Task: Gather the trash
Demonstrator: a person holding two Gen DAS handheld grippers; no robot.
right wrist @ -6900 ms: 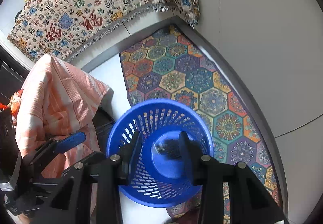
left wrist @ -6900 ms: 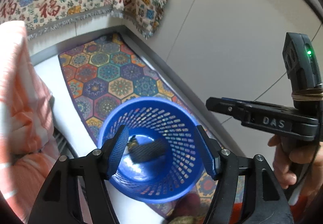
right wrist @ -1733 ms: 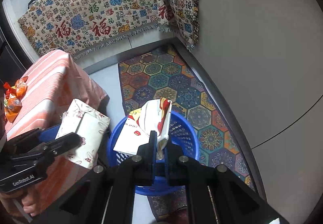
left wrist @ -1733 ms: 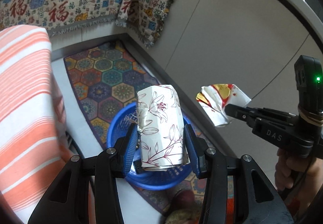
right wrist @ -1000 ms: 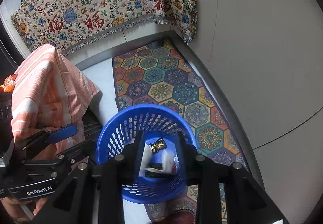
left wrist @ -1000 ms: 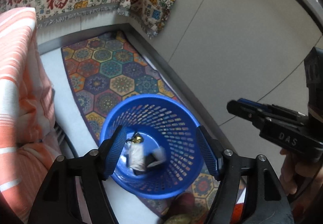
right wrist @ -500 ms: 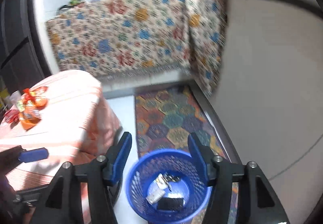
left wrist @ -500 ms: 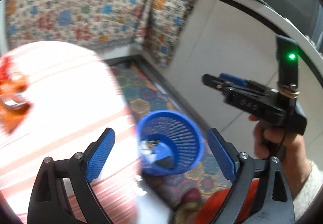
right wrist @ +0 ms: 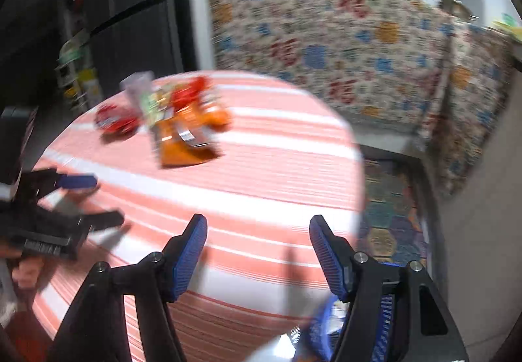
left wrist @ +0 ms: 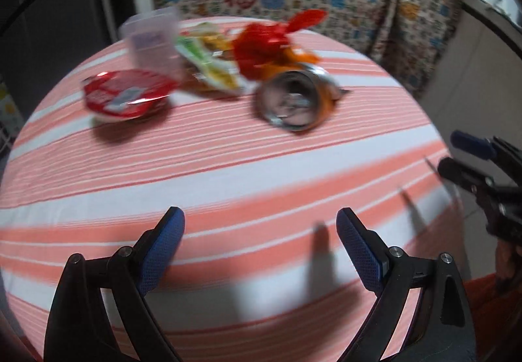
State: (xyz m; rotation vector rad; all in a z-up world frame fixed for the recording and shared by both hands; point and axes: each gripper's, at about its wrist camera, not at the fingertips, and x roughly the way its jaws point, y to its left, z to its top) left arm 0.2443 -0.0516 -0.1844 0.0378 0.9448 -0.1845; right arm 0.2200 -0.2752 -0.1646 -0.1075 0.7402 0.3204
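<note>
Trash sits in a loose heap at the far side of the counter point(left wrist: 228, 166), which wears a cloth of orange and white stripes. From the left wrist view the heap reads, left to right, as a red foil-lidded cup point(left wrist: 125, 94), a clear plastic tub point(left wrist: 151, 39) behind it, a green and yellow wrapper point(left wrist: 208, 67), a red wrapper point(left wrist: 270, 42) and a crushed can point(left wrist: 293, 104) lying on its side with its open end toward the camera (all of it blurred, so finer detail is lost).

Left gripper point(left wrist: 261, 246) hangs over the near part of the cloth with its jaws spread wide and nothing between them; they had just been opening and have levelled off. The heap lies well ahead of those jaws, none of it touched. Right gripper point(right wrist: 257, 252) is also over the near cloth, jaws apart at a middling width and just now opening further, with only bare stripes in the gap. From its view an orange packet point(right wrist: 186, 140) lies nearest, still well ahead and left of the jaws.

Blue basket point(right wrist: 321, 329) shows low in the right wrist view, on the floor by the counter's edge, partly hidden behind the right jaw. Each gripper appears at the edge of the other's view.
</note>
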